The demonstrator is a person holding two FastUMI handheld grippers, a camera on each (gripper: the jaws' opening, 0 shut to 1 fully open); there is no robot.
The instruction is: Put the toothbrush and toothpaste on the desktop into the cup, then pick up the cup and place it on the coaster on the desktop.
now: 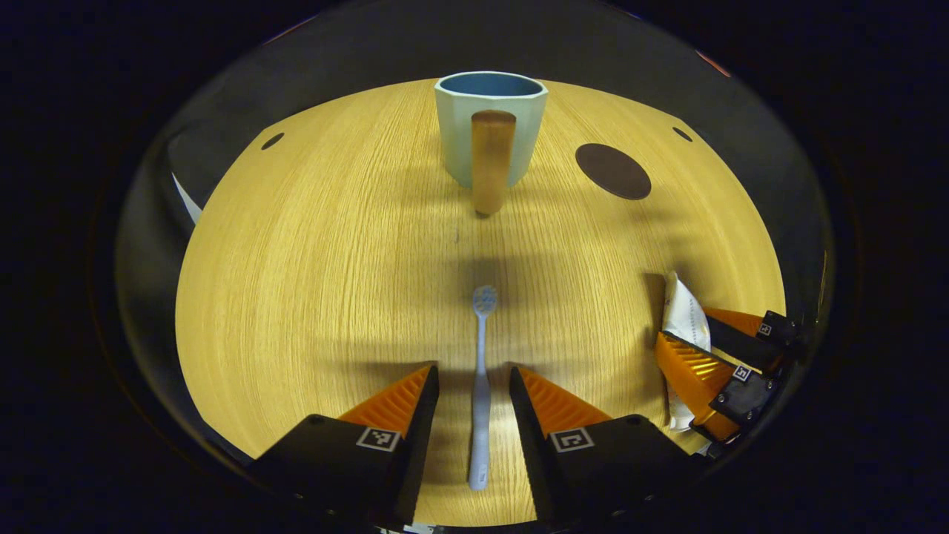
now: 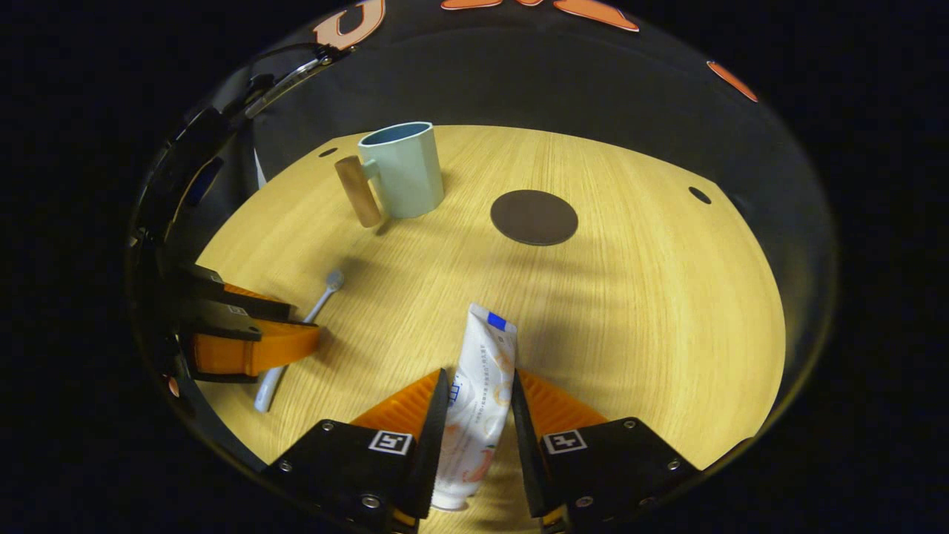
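Note:
A pale toothbrush point(image 1: 482, 371) lies flat on the wooden desktop point(image 1: 311, 297), head pointing toward the cup. My left gripper point(image 1: 473, 368) is open, one finger on each side of the handle with gaps to it. The light-blue cup point(image 1: 489, 119) with a wooden handle point(image 1: 492, 159) stands upright at the far edge, and a dark round coaster point(image 1: 613, 170) lies to its right. My right gripper point(image 2: 479, 376) is shut on the white toothpaste tube point(image 2: 482, 363), both fingers against its sides. The cup point(image 2: 404, 167), coaster point(image 2: 534, 217) and toothbrush point(image 2: 320, 300) also appear in the right gripper view.
The left gripper point(image 2: 308, 337) sits at the left of the right gripper view, over the toothbrush. The right gripper point(image 1: 686, 348) shows at the right of the left gripper view. Small dark holes point(image 1: 272, 140) mark the desktop's far corners. The booth's black wall rises behind the desk.

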